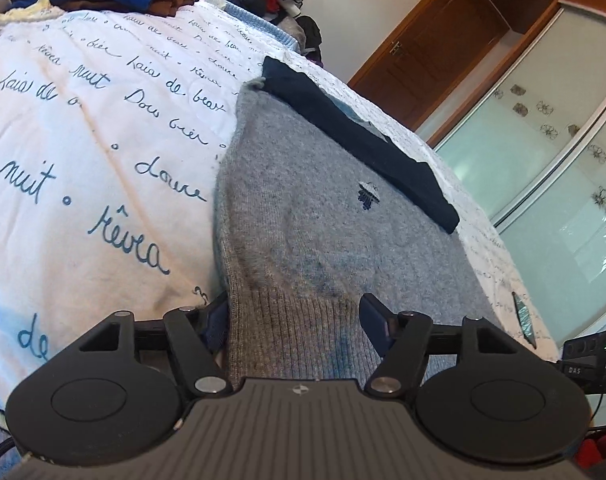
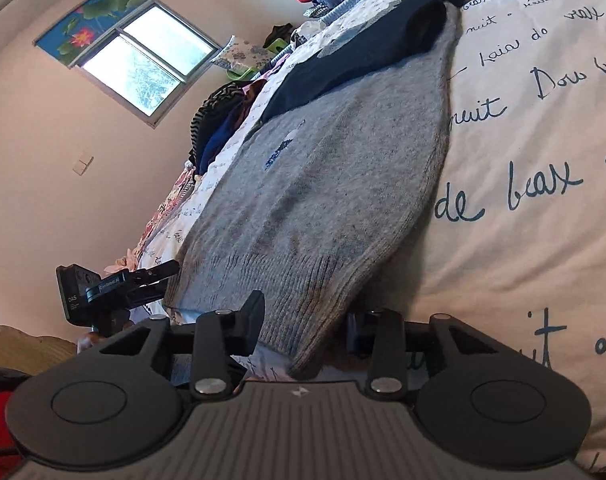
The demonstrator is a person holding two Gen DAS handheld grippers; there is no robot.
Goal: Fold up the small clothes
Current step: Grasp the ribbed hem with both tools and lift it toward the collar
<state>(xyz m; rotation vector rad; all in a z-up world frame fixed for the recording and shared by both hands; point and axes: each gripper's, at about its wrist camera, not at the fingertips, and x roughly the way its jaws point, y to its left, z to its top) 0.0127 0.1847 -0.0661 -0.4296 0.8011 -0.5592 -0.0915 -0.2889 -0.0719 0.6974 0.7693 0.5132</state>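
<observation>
Grey sweater lies flat on the bed, ribbed hem at the near edge, navy sleeve folded across the far end. Soft, floppy knit, light; we expect it to sag and stretch if lifted by one point, so we take it at both hem corners.

Left hand-held gripper straddles the hem, jaws half-wide; whether the pads pinch it we cannot tell. Right hand-held gripper is narrower, hem corner between its jaws; contact unclear too.

Left view alone shows the wardrobe doors; right view alone shows the window.
</observation>
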